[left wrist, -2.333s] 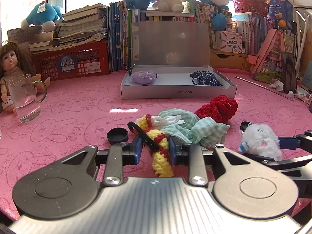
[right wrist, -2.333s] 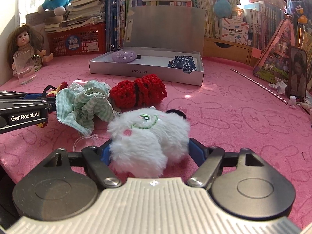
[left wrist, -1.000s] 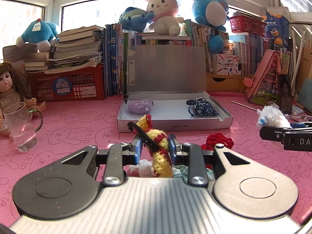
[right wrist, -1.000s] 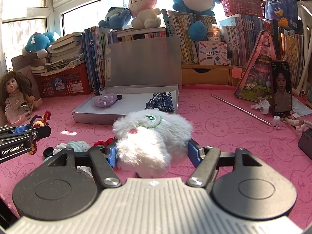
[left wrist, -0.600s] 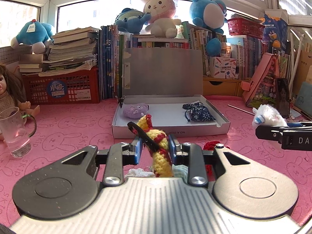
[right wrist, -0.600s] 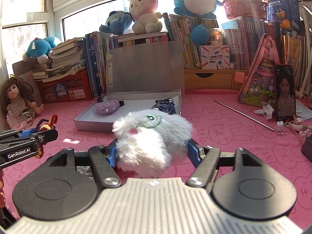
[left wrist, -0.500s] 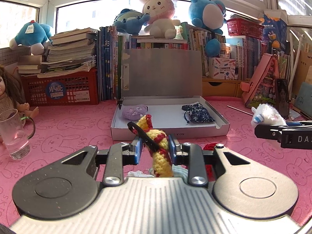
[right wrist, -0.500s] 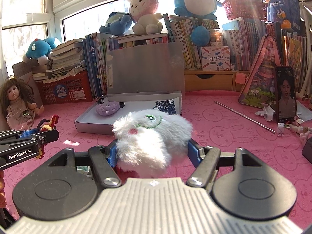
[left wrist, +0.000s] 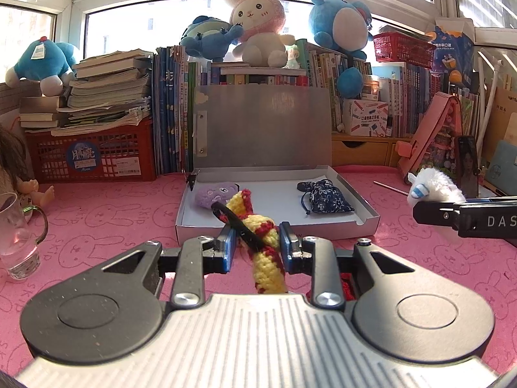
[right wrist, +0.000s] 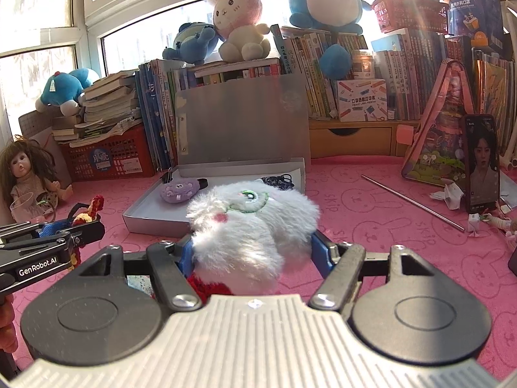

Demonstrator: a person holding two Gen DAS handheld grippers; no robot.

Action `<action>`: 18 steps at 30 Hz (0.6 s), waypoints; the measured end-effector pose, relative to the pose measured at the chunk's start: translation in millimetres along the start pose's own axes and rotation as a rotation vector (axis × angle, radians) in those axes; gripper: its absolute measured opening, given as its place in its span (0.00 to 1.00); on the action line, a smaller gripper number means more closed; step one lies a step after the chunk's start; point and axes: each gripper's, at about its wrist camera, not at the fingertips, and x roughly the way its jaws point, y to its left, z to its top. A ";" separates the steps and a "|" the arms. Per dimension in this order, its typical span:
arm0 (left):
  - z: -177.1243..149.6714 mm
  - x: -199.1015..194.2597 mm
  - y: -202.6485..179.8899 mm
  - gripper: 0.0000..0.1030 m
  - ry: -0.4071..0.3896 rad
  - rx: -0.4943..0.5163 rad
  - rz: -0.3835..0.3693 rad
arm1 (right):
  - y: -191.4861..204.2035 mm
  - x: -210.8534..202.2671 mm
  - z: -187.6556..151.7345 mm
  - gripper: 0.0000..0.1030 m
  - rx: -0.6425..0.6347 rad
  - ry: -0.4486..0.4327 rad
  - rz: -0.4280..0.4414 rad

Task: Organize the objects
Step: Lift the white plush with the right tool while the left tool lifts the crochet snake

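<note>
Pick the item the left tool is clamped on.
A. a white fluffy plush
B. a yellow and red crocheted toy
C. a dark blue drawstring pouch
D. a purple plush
B: the left tool pinches the yellow and red crocheted toy between its blue pads, in front of the open silver box.

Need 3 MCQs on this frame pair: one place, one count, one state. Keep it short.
1. Where is the purple plush?
A. in the open grey box
B. in the red crate
C. beside the glass mug

2. How many items lie in the box?
A. one
B. two
C. four

3. What is the right gripper doing?
A. hanging open and empty
B. clamping a book
C. holding the white fluffy toy

Answers:
1 A: it lies at the box's left end.
2 B: only the purple plush and the dark blue pouch.
3 C: the fur fills the gap between both blue pads.
</note>
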 end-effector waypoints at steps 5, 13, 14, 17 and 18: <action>5.2 6.4 -1.8 0.32 -0.003 0.003 -0.004 | -2.6 4.8 7.5 0.68 0.018 -0.004 0.002; 17.5 17.5 -1.8 0.32 -0.009 0.001 -0.012 | -1.5 15.0 15.5 0.68 0.010 -0.004 -0.004; 19.4 19.2 -1.5 0.32 -0.010 0.000 -0.012 | -1.0 15.8 16.3 0.68 0.007 -0.006 -0.005; 24.7 24.4 -0.8 0.32 -0.009 -0.002 -0.013 | -0.6 18.8 19.7 0.68 0.005 -0.009 -0.006; 25.9 26.3 -0.9 0.32 -0.009 0.000 -0.012 | -0.7 19.8 20.6 0.68 0.005 -0.008 -0.006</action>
